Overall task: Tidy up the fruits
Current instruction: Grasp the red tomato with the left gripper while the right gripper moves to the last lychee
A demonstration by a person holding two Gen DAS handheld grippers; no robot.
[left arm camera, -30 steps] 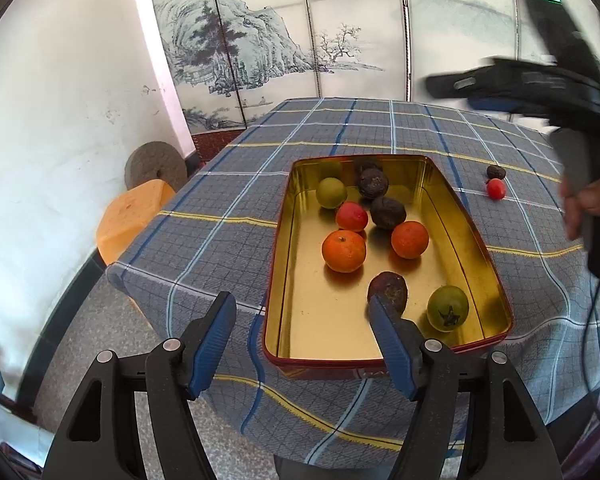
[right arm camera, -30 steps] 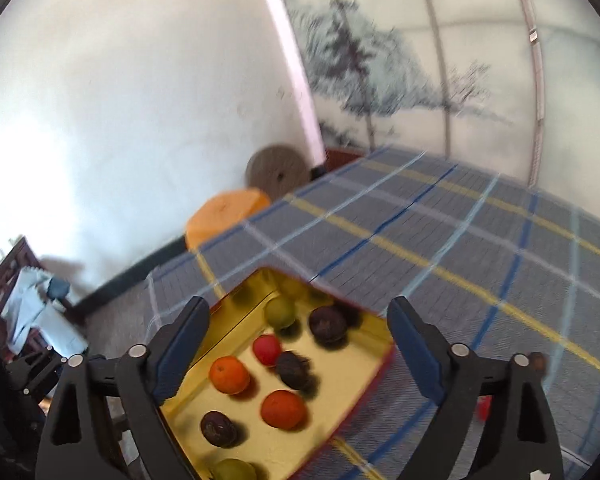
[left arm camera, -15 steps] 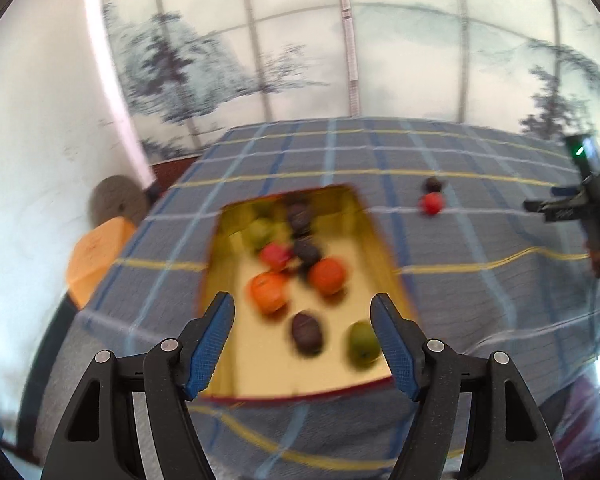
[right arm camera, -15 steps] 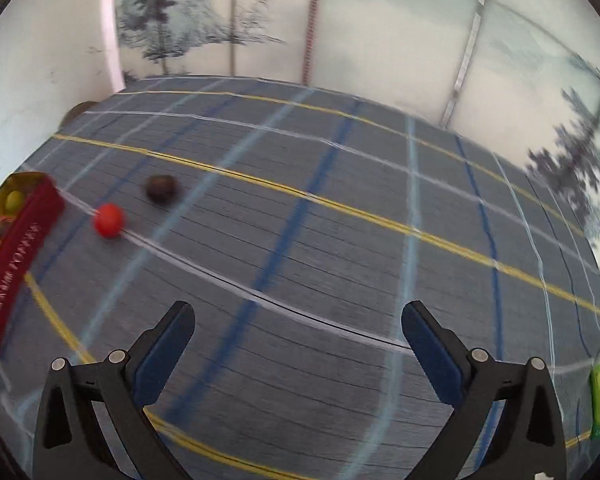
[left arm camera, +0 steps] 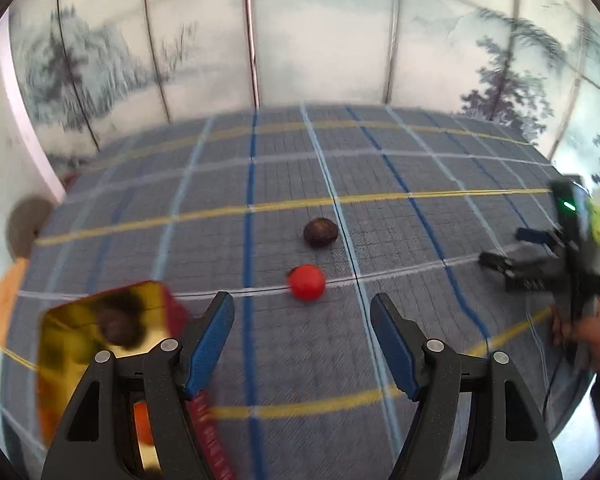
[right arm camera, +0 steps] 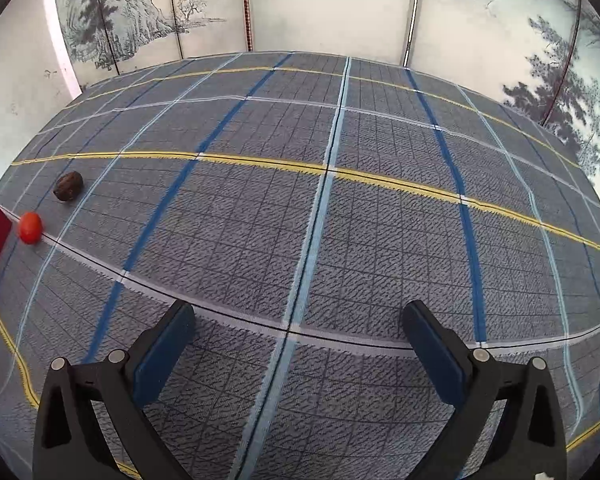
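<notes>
Plaid tablecloth (right arm camera: pixel 320 220), both claws released, left claw (left arm camera: pixel 302 344) view alone shows blurred, perhaps fruit-filled tin (left arm camera: pixel 80 344).

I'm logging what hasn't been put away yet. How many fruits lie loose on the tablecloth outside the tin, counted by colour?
Red fruit: 1
Dark brown fruit: 1
Total: 2 loose on the checked tablecloth, apart from each other, both outside the tin, whose own contents are too blurred to count.
</notes>
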